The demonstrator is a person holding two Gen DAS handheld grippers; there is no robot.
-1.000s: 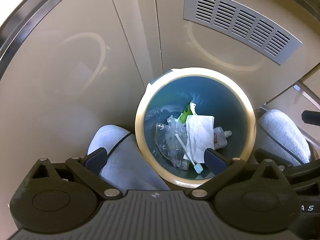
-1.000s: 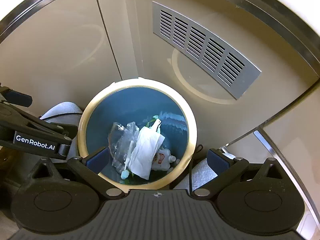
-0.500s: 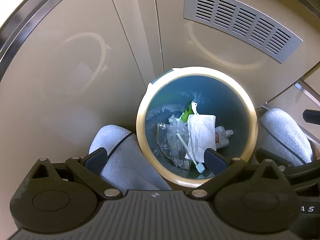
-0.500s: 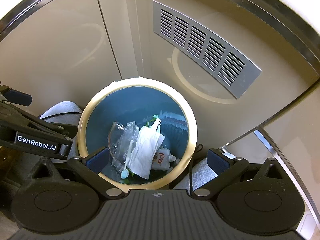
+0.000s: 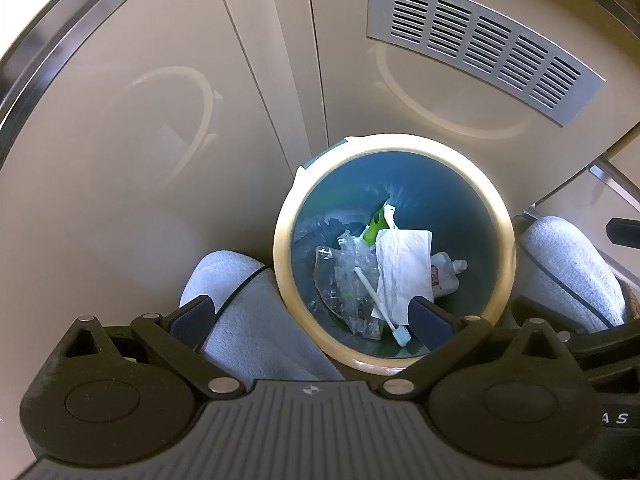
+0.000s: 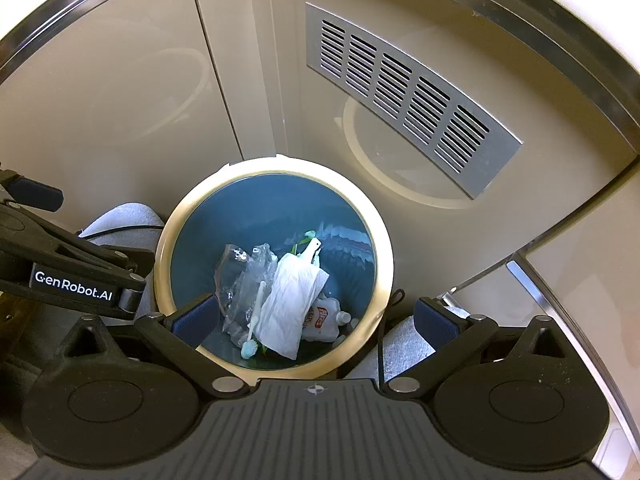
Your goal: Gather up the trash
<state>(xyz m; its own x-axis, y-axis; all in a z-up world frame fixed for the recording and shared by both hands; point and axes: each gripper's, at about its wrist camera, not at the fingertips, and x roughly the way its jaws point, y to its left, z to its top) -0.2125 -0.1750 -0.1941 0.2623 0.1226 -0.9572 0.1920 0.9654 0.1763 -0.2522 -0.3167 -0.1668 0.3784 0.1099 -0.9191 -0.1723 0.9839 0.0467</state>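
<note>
A round blue bin with a cream rim (image 5: 505,216) (image 6: 384,248) stands on the floor below both grippers. Inside lie a white paper napkin (image 5: 404,272) (image 6: 290,304), crumpled clear plastic (image 5: 344,276) (image 6: 240,276), a white toothbrush (image 5: 380,300) (image 6: 254,320), a small white bottle with a red label (image 5: 444,278) (image 6: 324,318) and a green scrap (image 5: 376,226). My left gripper (image 5: 312,314) hangs open over the bin's near left rim, holding nothing. My right gripper (image 6: 316,316) is open above the bin, also with nothing in it. The left gripper's arm (image 6: 72,276) shows at the left of the right wrist view.
Beige cabinet doors (image 5: 140,120) (image 6: 100,100) with a metal vent grille (image 5: 480,40) (image 6: 404,92) rise right behind the bin. The person's light grey slippers (image 5: 248,312) (image 5: 568,268) flank the bin on both sides.
The left wrist view has shifted slightly, the bin drifting a little to the right. The trash in the bin lies as before, and both grippers stay open.
</note>
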